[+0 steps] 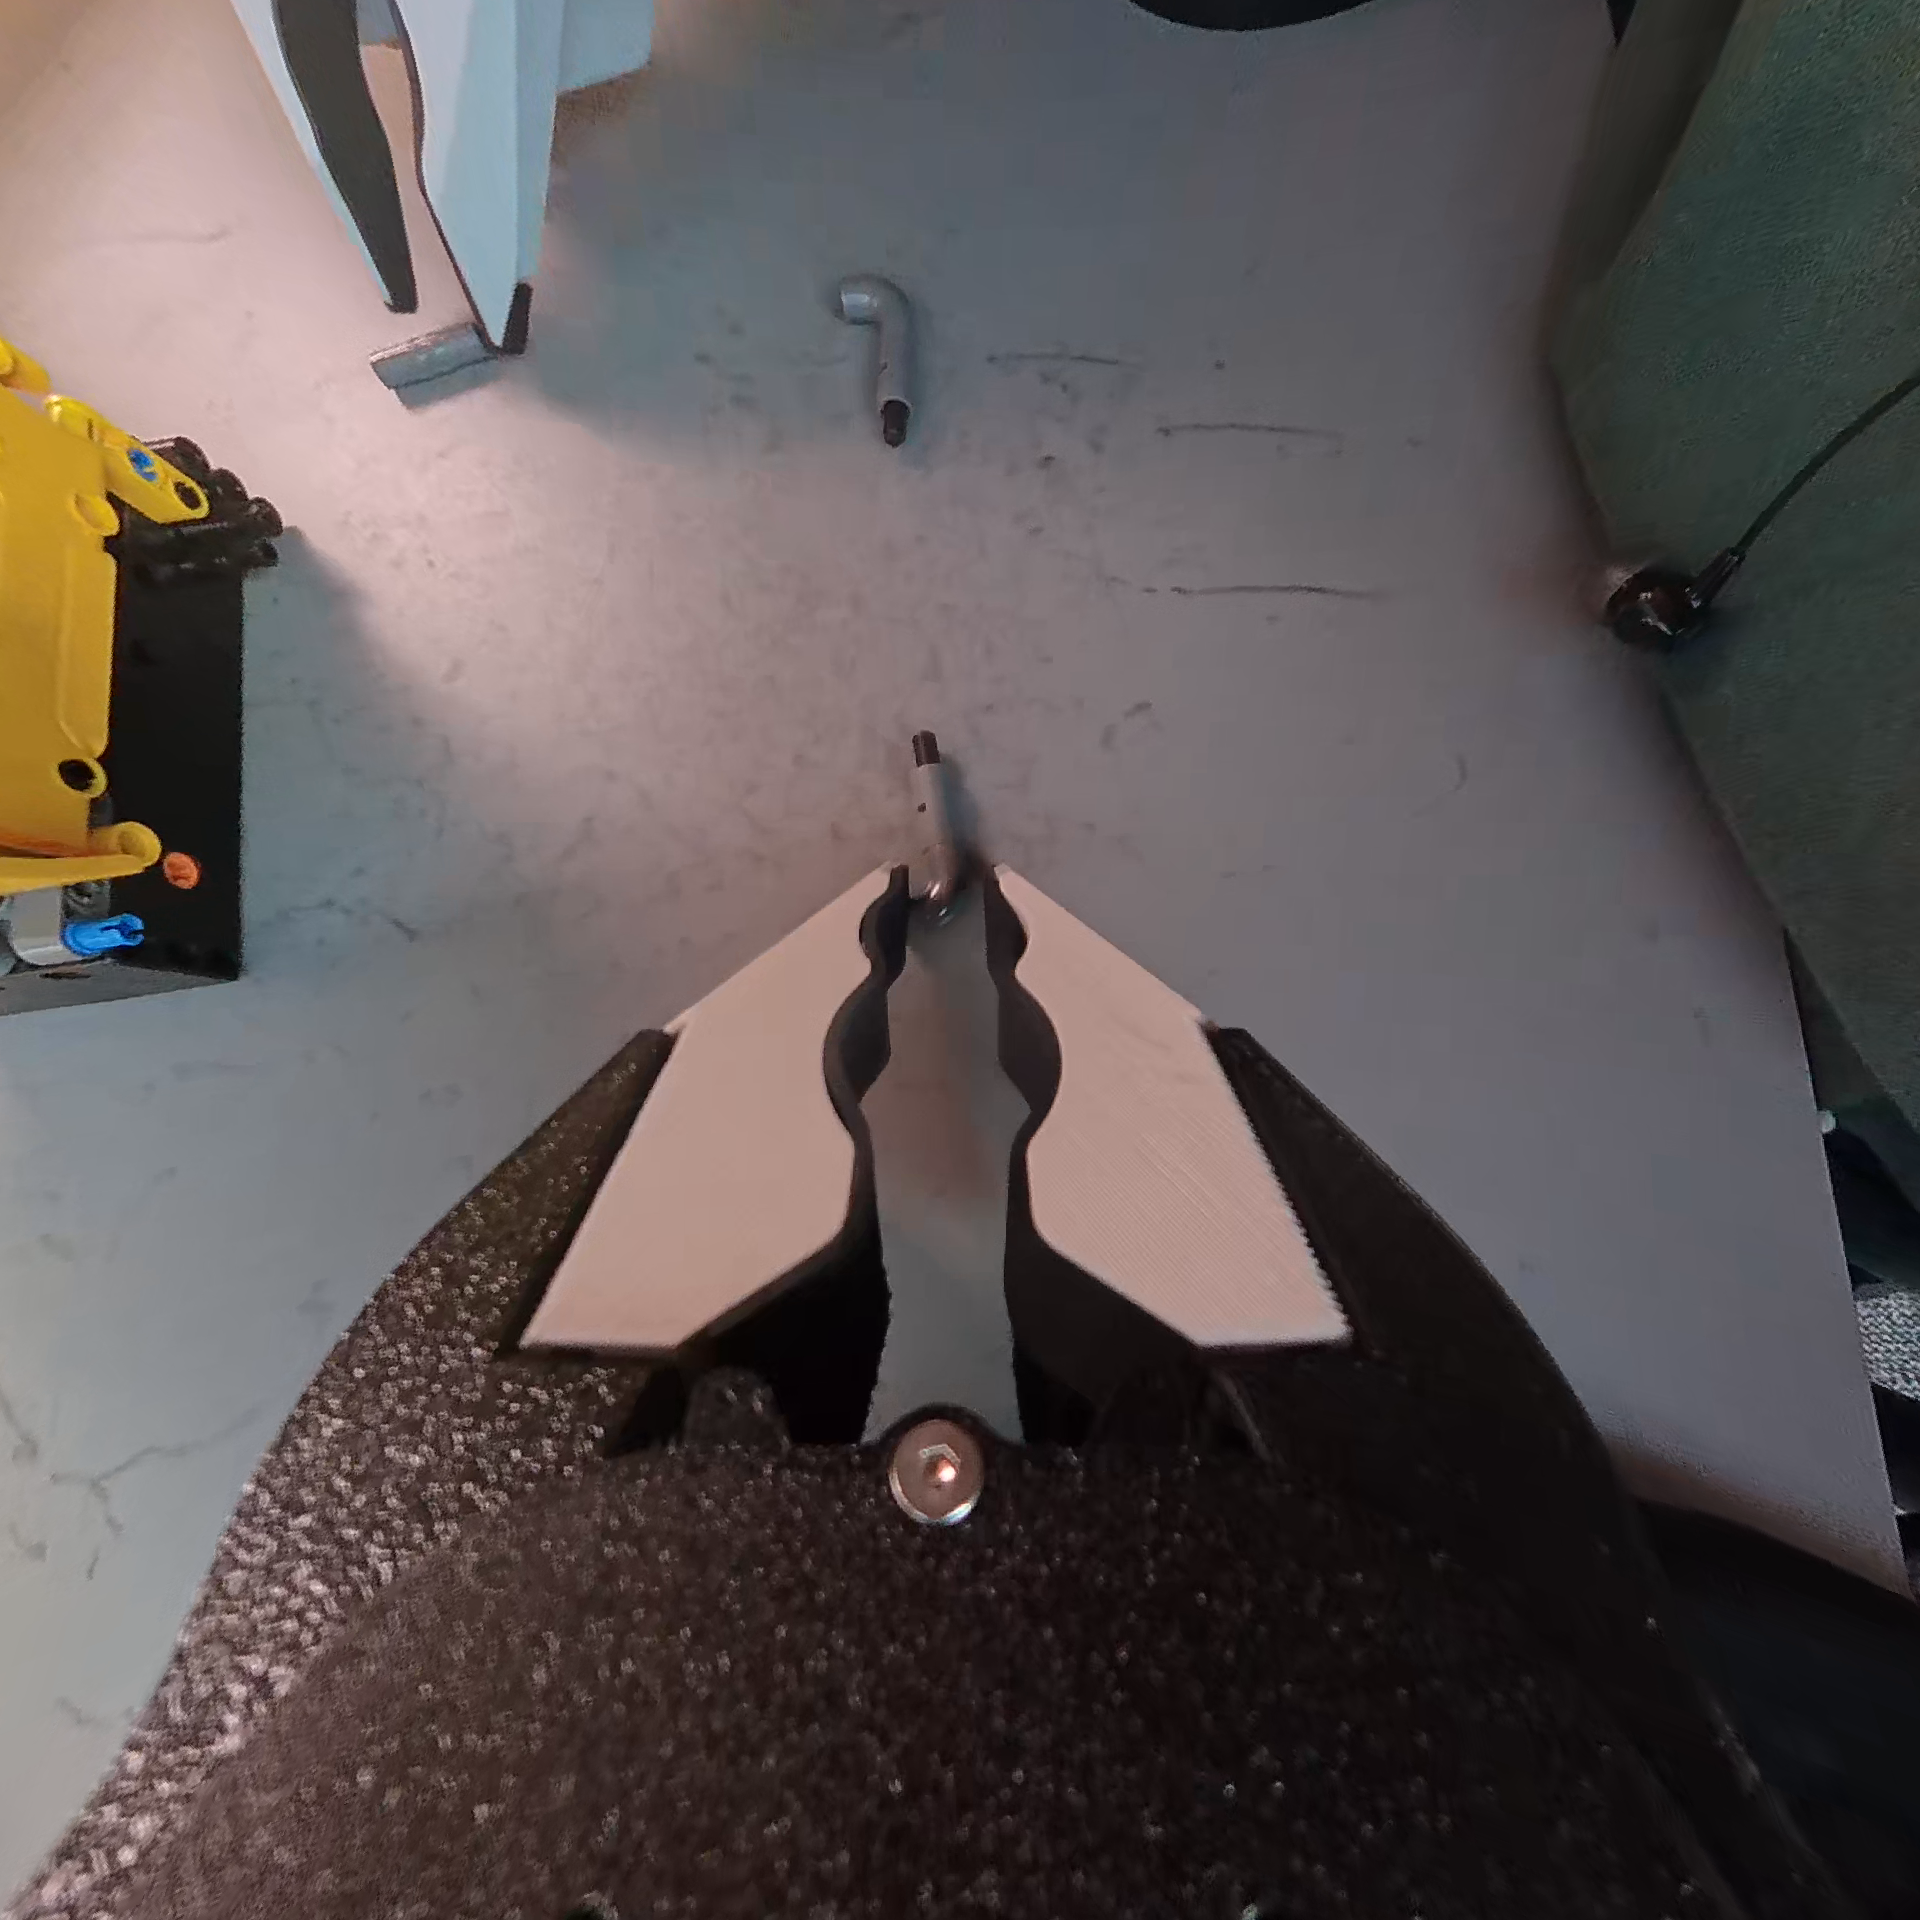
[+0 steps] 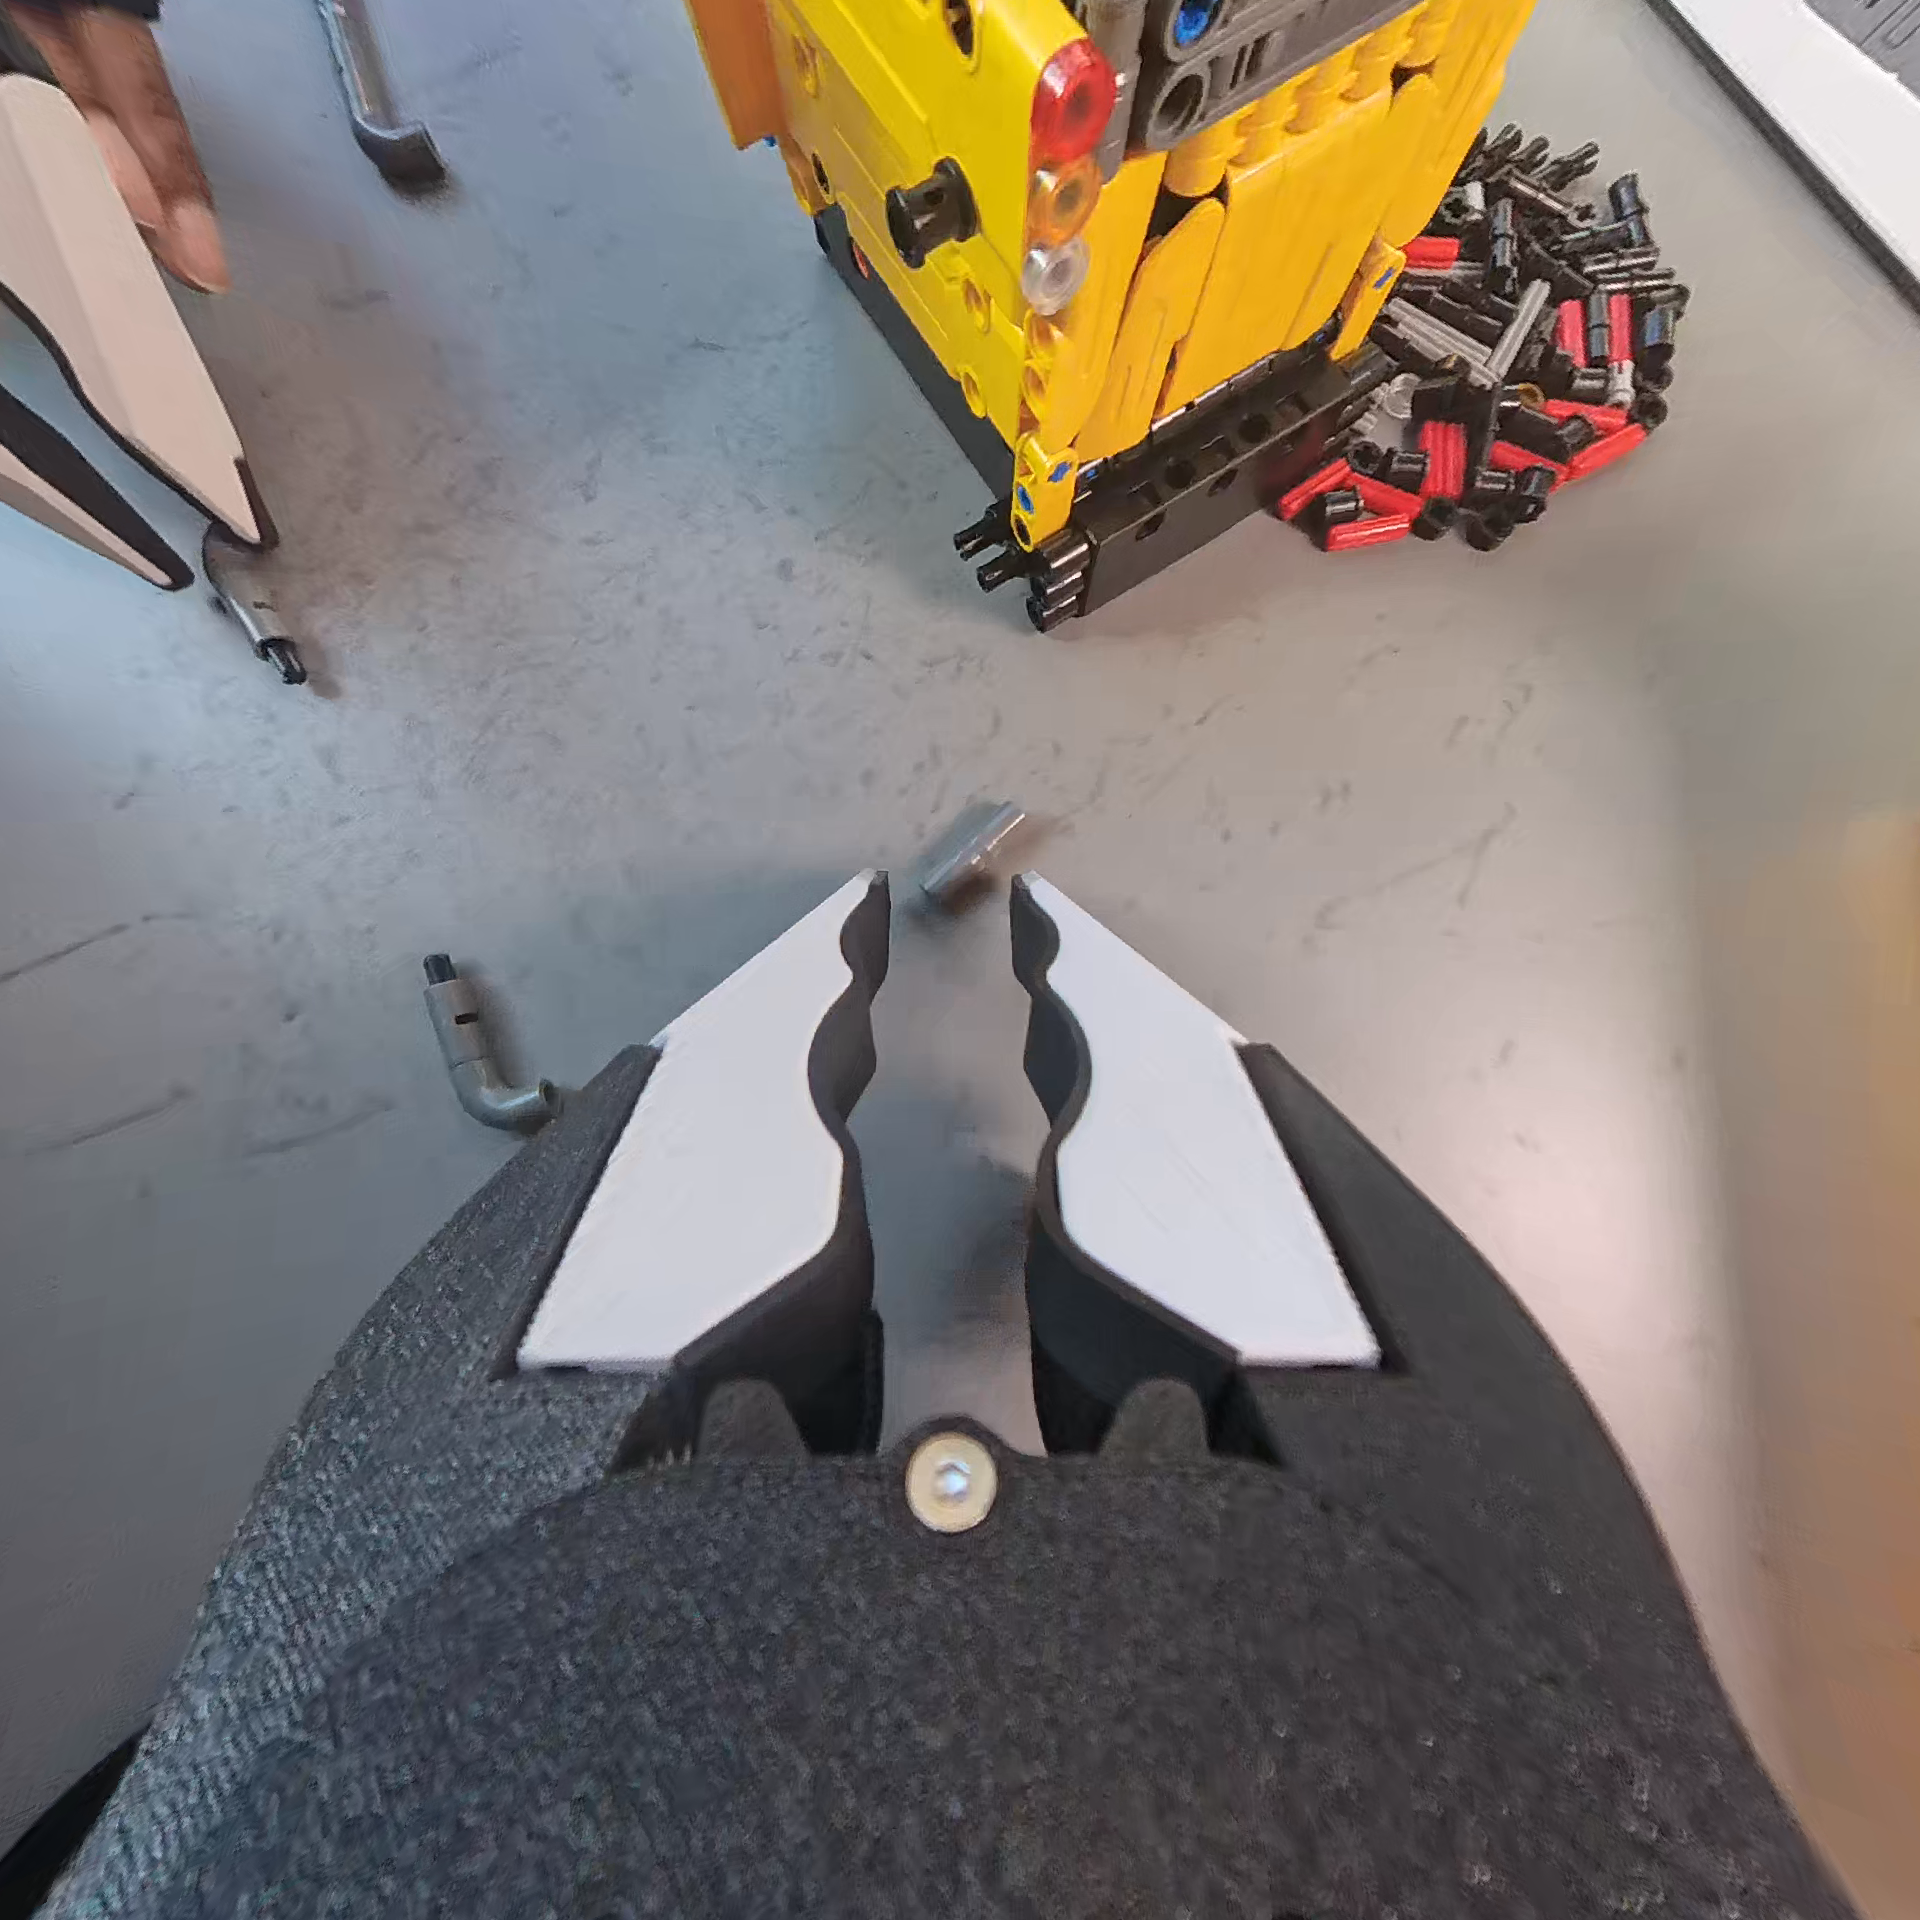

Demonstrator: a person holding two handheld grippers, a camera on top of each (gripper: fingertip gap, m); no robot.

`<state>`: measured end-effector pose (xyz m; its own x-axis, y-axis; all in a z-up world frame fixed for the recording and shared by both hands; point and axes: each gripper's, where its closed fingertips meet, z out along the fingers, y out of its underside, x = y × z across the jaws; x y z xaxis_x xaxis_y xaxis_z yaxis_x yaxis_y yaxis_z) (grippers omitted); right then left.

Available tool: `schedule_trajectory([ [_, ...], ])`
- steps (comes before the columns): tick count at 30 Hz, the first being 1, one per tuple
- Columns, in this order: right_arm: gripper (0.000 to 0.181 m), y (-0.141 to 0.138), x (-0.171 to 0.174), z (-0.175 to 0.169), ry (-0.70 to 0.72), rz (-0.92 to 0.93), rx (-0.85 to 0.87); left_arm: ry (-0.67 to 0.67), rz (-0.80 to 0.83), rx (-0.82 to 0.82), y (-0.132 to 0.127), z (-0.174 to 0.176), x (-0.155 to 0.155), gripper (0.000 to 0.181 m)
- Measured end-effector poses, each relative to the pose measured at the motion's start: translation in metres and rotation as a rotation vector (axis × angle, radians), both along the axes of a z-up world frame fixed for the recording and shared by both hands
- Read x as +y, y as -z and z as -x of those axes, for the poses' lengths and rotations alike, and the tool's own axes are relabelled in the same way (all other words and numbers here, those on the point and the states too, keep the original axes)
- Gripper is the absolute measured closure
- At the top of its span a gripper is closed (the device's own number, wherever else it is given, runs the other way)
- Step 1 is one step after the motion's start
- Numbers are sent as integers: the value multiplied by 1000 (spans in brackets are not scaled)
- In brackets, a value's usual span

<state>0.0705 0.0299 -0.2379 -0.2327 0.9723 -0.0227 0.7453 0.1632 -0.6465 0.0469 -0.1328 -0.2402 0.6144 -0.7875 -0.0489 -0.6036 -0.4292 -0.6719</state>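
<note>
1. Yellow brick model (image 2: 1122,260) is standing on the grey table (image 2: 623,727), untouched.
2. Left gripper (image 1: 943,883) is clamping a bent grey pipe piece (image 1: 932,821) by its elbow — light, rigid, likely slippery.
3. Right gripper (image 2: 951,883) is hanging open just behind a small grey connector (image 2: 971,834) — light, stiff; take its flat sides.

A matte grey surface (image 1: 1299,779) fills both views, scuffed with dark pencil-like streaks and faint marbled smudges. Light falls unevenly: a warm pinkish glow to the left in the left wrist view, cooler grey elsewhere. Along its right edge stands a dark green upholstered seat (image 1: 1766,364). A white ledge (image 2: 1808,94) crosses the far right corner in the right wrist view.
</note>
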Motion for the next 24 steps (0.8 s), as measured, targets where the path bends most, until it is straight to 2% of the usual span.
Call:
schedule_trajectory([
  [6,174,3,-2,10,-12,-8,-11,-14,-1,-7,-1,6,-1,166],
  [8,175,3,-15,10,-90,-10,-8,-18,0,-25,-3,7,-2,165],
  [15,175,2,-98,-3,-479,-25,8,-10,-5,-37,-2,3,-1,166],
  [19,175,3,-119,-12,-575,-36,-24,12,4,-43,3,-5,-1,169],
  [24,175,3,-126,-21,-622,-39,-34,21,5,-57,3,-9,0,172],
])
